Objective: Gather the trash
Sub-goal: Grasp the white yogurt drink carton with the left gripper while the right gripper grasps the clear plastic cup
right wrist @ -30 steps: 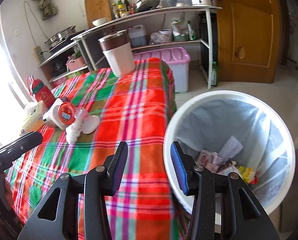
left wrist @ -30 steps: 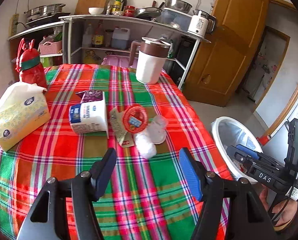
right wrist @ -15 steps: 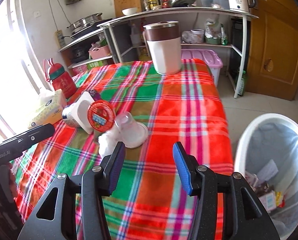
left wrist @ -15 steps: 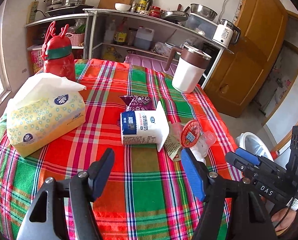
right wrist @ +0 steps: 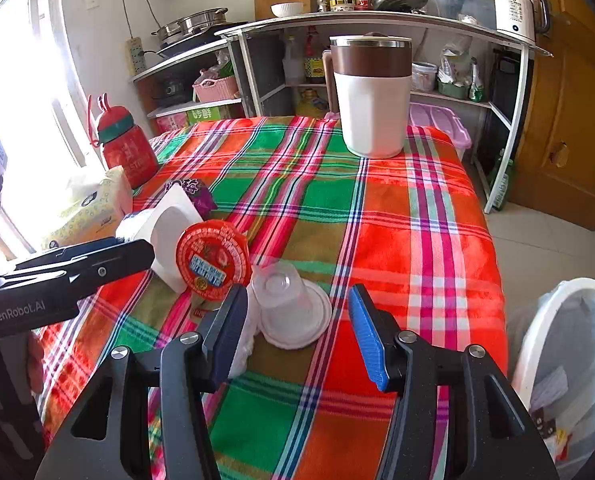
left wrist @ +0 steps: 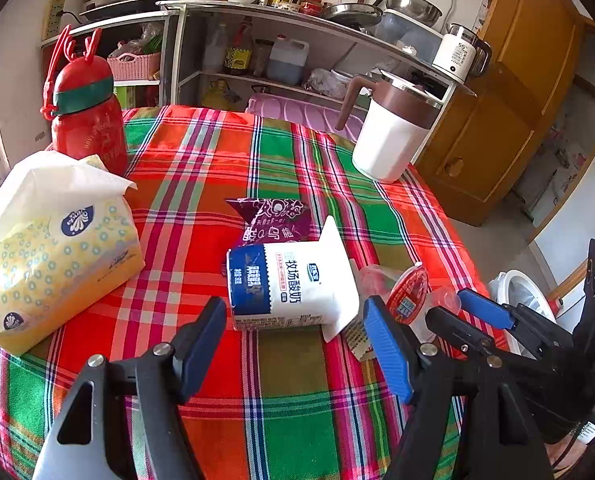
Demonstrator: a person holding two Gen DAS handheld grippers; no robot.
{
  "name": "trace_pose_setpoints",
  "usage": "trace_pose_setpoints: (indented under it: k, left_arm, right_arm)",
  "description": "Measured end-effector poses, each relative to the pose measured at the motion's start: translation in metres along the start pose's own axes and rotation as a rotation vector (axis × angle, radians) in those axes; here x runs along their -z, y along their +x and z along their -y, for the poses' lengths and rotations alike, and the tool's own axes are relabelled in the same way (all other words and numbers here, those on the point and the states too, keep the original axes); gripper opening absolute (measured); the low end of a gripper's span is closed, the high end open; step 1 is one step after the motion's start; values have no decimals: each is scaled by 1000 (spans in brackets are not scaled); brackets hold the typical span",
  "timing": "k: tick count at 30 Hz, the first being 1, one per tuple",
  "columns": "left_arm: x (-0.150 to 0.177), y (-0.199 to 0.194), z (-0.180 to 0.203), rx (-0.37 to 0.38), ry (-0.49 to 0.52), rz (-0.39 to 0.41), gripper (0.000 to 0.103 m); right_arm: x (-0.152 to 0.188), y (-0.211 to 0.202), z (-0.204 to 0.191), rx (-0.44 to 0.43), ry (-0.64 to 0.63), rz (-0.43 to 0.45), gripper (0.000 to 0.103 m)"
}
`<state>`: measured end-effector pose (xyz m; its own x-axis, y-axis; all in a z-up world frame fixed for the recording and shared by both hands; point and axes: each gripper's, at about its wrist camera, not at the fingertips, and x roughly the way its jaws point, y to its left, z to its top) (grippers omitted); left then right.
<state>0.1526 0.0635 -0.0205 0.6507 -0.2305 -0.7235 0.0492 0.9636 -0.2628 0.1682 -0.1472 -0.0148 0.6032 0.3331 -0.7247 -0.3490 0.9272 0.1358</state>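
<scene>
On the plaid tablecloth (left wrist: 289,412): trash is sitting in one cluster near the front right edge, with the bin (right wrist: 569,344) standing on the floor just off that edge.
left gripper (left wrist: 297,344): jaws released, having just been opening; nothing is between the pads, which are lining up on the yogurt cup (left wrist: 293,286).
right gripper (right wrist: 297,328): jaws released, also just opening; they are framing the clear plastic cup (right wrist: 289,308) without pressing on it.
yogurt cup: lying on its side, mouth toward the right; looking empty, so probably light, with thin walls that are likely to buckle. I'm suggesting a gentle pinch across the body, not the flared rim.
clear plastic cup: standing upside down; likely very light, slick and crushable. I'm suggesting a grip low across the wall, near the wide rim.
red foil lid (right wrist: 213,260): propped on edge between the two cups; flimsy, and probably needing an edge pinch.
white tissue wad (right wrist: 243,340): lying beside the clear cup; soft and compressible.
purple wrapper (left wrist: 275,220): lying flat behind the yogurt cup; thin, hard to lift off cloth.
bin contents: lined with a bag, holding a few wrappers and paper scraps at the bottom.
white jug (right wrist: 371,96): lid on, contents not visible.
tissue pack (left wrist: 53,248): open, one sheet sticking out; not trash, judging by its state.
</scene>
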Motion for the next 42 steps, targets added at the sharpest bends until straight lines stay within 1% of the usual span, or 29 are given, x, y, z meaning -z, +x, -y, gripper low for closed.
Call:
trace_pose_setpoints:
  k: [5, 7, 9, 12, 14, 16, 25, 42]
  left_arm:
    - [-2, 8, -2, -13, 6, -9, 73]
    - [-3, 9, -5, -24, -9, -2, 73]
    - [-4, 10, -5, -23, -2, 2, 73]
    - [-5, 13, -2, -21, 12, -7, 72]
    - [-5, 15, -1, -18, 13, -9, 70]
    - [-5, 15, -1, -24, 9, -6, 68]
    - [-4, 10, -5, -31, -18, 4, 67]
    - [13, -25, 14, -5, 19, 39, 67]
  right_arm:
    - [-4, 9, -2, 26, -18, -19, 53]
    - [-5, 9, -3, 28, -23, -15, 53]
    - [-6, 9, -4, 24, -27, -9, 52]
    - [-5, 11, -5, 28, -27, -13, 45]
    - [-5, 13, -4, 27, -24, -18, 36]
    - [-4, 13, -4, 25, -20, -19, 31]
    - [-1, 9, -1, 35, -13, -7, 30]
    - [13, -31, 7, 24, 46, 61, 30]
